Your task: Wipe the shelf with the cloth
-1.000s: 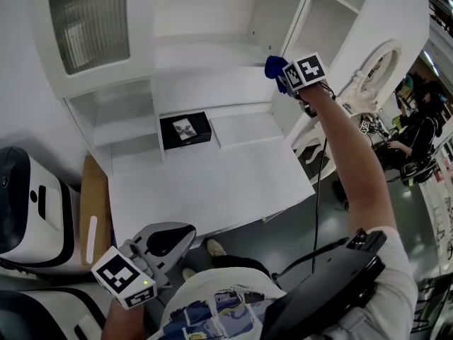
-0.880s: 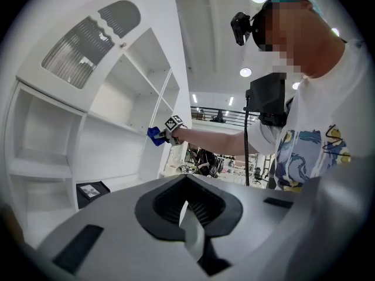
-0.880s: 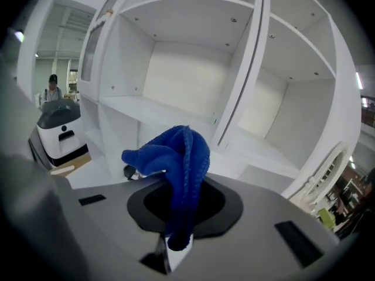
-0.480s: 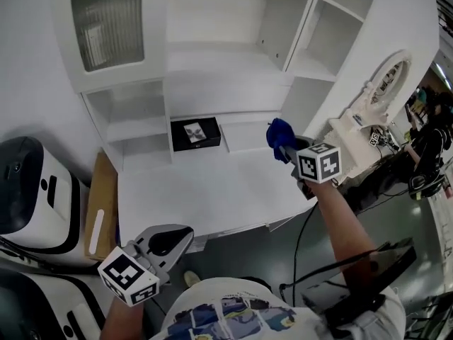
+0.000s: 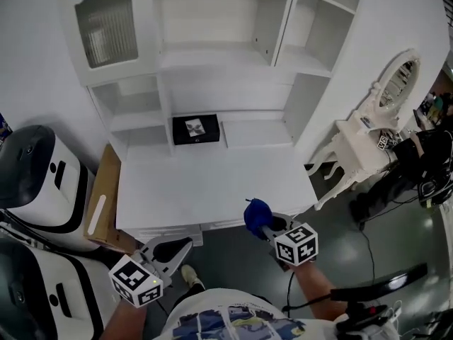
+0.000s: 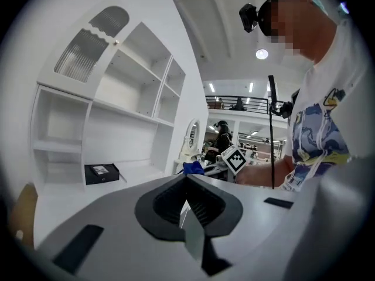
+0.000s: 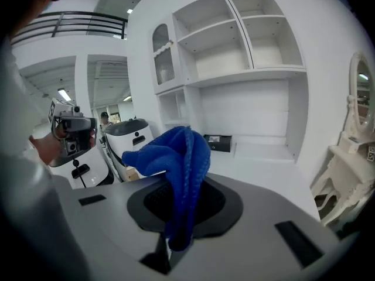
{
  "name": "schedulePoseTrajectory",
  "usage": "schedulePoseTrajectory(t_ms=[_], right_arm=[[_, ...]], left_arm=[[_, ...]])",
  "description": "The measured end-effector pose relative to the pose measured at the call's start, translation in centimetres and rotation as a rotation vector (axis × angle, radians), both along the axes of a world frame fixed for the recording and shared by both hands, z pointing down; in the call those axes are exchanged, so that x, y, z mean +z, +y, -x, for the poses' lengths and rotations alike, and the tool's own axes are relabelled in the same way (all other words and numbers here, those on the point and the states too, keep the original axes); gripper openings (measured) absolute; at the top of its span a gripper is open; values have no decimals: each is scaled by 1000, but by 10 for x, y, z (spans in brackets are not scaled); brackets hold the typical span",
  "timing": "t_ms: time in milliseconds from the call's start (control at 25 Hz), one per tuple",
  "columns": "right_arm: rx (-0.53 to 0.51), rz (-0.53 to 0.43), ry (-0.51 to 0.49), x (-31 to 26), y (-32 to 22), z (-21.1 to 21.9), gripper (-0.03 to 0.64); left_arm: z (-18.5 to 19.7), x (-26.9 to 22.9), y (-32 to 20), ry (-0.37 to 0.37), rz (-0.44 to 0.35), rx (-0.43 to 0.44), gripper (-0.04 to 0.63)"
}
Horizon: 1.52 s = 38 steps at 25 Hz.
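Lower centre of frame, off counter (image 5: 212, 183) front edge: right tool (image 5: 269, 225) clamped on blue cloth (image 5: 256, 213), bunched forward as wiping pad, well apart from shelf (image 5: 212, 59). Left tool (image 5: 182, 245) jaws together, empty, likely spare.

Head view looks down; all share shelf (image 5: 219, 59).

Your left gripper (image 6: 187, 183), in front of the white shelf unit (image 6: 126, 107), has its jaws pressed together with nothing between them. A black box (image 6: 101, 172) sits under the unit's lowest shelf. The blue cloth (image 6: 192, 168) shows just right of the unit.
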State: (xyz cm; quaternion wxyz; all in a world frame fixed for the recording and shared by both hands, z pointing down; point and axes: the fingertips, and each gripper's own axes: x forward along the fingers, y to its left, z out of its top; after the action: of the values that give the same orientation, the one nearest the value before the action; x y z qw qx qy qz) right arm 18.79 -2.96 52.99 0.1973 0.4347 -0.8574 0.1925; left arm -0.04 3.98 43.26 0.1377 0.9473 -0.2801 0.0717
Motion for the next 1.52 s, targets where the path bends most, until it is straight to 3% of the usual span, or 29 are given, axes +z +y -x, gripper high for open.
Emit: schedulePoseTrajectory(t_ms=[280, 520, 880, 1520], right_arm=[[-62, -5, -13, 22, 81, -7, 66], [-110, -49, -29, 22, 123, -8, 66], [-135, -78, -31, 15, 152, -15, 66], [-185, -94, -31, 12, 163, 2, 66]], left_arm=[[-29, 26, 65, -30, 32, -49, 12], [-48, 50, 107, -151, 19, -61, 12], [-75, 54, 127, -79, 80, -53, 12], [-70, 57, 136, -85, 82, -61, 12]])
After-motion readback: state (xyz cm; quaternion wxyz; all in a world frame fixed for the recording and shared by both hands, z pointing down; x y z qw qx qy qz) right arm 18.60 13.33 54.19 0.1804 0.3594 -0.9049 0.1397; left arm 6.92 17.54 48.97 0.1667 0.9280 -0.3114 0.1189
